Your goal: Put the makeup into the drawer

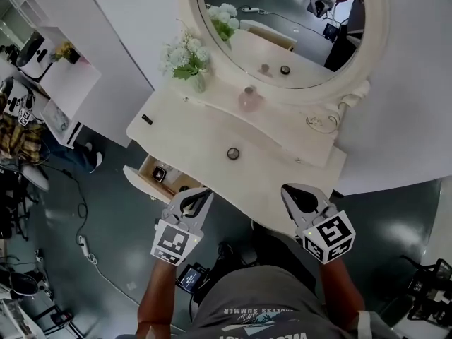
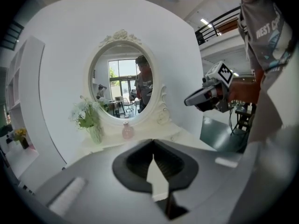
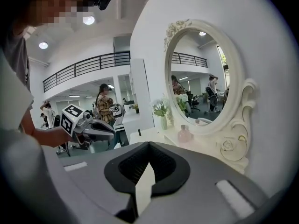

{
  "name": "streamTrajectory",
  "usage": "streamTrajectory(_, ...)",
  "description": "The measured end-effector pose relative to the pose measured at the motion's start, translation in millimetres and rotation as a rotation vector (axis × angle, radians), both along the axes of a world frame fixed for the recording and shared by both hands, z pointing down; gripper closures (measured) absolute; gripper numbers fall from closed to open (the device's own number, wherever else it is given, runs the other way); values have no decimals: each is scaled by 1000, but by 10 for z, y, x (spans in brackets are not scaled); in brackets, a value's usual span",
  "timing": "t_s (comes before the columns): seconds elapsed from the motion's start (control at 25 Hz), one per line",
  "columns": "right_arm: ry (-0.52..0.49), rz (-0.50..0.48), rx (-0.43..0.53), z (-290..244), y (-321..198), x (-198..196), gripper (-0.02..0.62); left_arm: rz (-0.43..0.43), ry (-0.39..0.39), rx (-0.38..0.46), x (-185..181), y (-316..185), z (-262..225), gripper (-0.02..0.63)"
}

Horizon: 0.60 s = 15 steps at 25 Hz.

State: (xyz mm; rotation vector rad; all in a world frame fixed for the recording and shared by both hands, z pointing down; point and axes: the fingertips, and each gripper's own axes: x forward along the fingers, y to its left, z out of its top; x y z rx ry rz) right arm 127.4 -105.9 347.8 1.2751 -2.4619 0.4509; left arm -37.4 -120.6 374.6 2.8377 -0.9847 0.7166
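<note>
Dressing table (image 1: 191, 129): cream-white painted top with a curved front edge, smooth and matt, lying ahead of and below both grippers. Oval mirror (image 1: 282, 20): thick cream frame with carved scrollwork at its foot and a floral crest on top, standing at the far edge of the top, well ahead of both sets of jaws. Drawer (image 1: 135, 177): shallow, pale wood inside, pulled open under the table's front, just to the left of the left gripper (image 1: 200, 195) and lower than it; a few small items lie in it, too small to tell. Left gripper: grey shell, dark ribbed pads, jaws together on nothing. Right gripper (image 1: 291, 191): same build, jaws likewise together and empty, beside the left one at the table's front edge. Flowers (image 1: 185, 56): white blooms with green leaves in a clear vase (image 1: 198, 83), far ahead and left of the left gripper. Pink bottle (image 1: 248, 99): rounded, translucent, at the mirror's foot. Round makeup pot (image 1: 233, 153): small, dark-rimmed disc, lying on the top ahead of and between the two grippers, somewhat nearer the left, apart from both; only bare tabletop lies between. Black oblong (image 1: 147, 119): tiny, at the top's left end.
</note>
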Motion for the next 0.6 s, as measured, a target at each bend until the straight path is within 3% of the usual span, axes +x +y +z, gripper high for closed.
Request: streamTrajectory(0.6, -14, 30, -105, 639, -242, 154, 594, -10, -33, -98, 146, -555, 740, 604)
